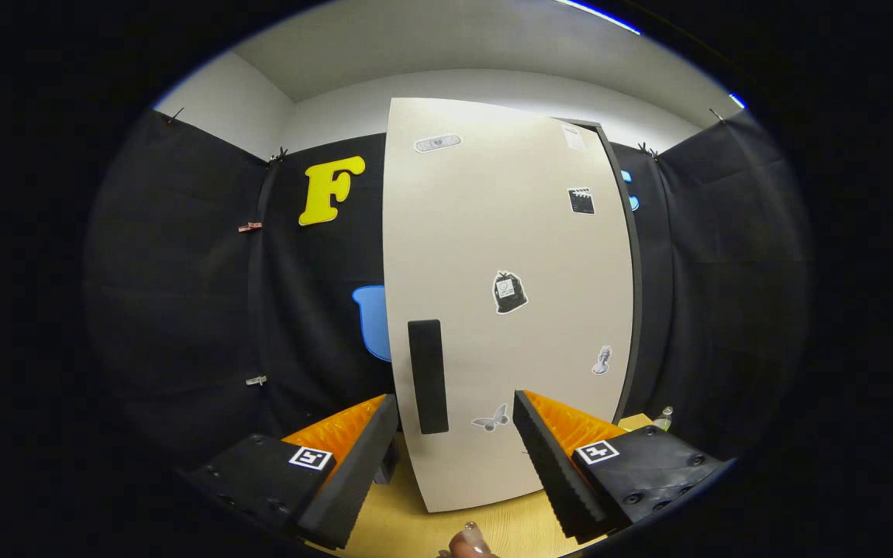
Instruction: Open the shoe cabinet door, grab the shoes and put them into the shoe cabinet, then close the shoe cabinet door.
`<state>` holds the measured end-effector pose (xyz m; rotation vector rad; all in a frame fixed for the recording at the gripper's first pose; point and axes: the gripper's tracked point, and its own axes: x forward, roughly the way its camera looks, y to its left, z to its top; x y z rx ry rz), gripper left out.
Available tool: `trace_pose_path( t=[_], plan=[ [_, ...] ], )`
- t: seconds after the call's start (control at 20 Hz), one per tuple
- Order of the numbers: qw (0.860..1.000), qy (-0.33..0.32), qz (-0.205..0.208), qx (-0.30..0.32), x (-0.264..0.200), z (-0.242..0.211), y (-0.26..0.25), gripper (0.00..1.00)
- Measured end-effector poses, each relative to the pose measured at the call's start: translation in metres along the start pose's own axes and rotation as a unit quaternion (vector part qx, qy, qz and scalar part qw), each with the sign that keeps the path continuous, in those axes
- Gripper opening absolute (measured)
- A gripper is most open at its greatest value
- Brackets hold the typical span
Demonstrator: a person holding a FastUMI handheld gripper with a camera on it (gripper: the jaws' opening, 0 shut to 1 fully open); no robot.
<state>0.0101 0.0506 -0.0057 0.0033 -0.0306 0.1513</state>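
the gripper [454, 434] hangs with its two fingers spread wide and nothing between them but open air, facing the shoe cabinet door [508, 310], which stands shut just ahead. the pale door rises upright from a light wooden surface [408, 527], its dark frame [632, 294] showing as a thin line along the right edge. a long dark vertical handle [428, 376] sits low on the door's left side, just beyond the left finger and clear of it; neither finger touches the door or the handle. small stickers dot the door: a dark bag-shaped one [509, 292] near its centre, a clapperboard [581, 201] toward the upper right, an oval one [437, 142] near the top left, a microphone [602, 360] lower right, and a butterfly [492, 419] near the bottom, between the fingers. a fingertip [471, 540] of the person shows below the door, on the near side of the wooden surface. a small bottle [663, 418] stands to the right of the door's foot.
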Motion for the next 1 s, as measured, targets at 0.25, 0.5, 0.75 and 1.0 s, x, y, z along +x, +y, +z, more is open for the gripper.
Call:
trace_pose_path(
  t=[0.25,0.5,0.75,1.0],
  plan=[
    [1.000,-0.014,-0.008,-0.010,-0.012,0.008,-0.004,0.98],
    [1.000,-0.021,-0.006,-0.018,-0.019,0.013,-0.004,0.98],
    [0.999,-0.021,-0.013,-0.029,-0.024,0.016,-0.009,0.98],
    [0.999,-0.012,-0.014,-0.033,-0.026,0.013,-0.008,0.98]
  ],
)
